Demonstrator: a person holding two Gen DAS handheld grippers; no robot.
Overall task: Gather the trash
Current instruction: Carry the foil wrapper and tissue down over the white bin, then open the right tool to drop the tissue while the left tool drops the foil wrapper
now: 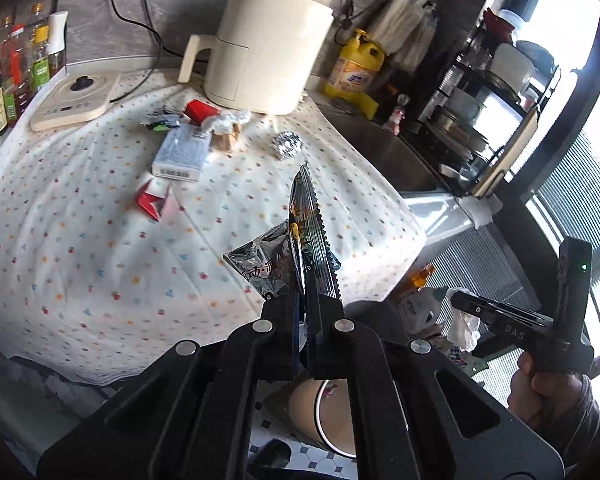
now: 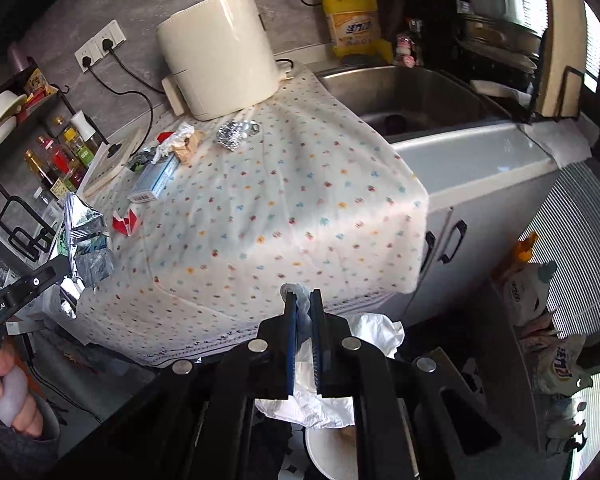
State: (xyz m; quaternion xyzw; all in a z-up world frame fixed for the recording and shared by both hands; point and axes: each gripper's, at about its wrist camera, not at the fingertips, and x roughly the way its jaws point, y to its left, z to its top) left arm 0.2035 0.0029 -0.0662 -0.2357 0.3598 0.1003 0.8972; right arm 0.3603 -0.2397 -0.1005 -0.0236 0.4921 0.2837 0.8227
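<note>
My left gripper [image 1: 306,280] is shut on a shiny snack wrapper [image 1: 312,224] and holds it above the near edge of the dotted cloth [image 1: 100,260]; the wrapper also shows in the right wrist view [image 2: 82,240]. My right gripper [image 2: 303,308] is shut on a crumpled white plastic bag [image 2: 340,360], just off the counter's front edge. On the cloth lie a foil ball [image 1: 286,144], a blue-white carton [image 1: 182,152], a red paper scrap [image 1: 152,202], a red packet [image 1: 200,110] and crumpled wrappers [image 1: 224,124].
A cream air fryer [image 1: 264,48] and a cooker base [image 1: 76,100] stand at the back. A sink [image 2: 412,96] and dish rack [image 1: 492,92] are to the right. A paper bin [image 1: 332,412] stands on the floor below. Bottles [image 1: 20,64] line the left.
</note>
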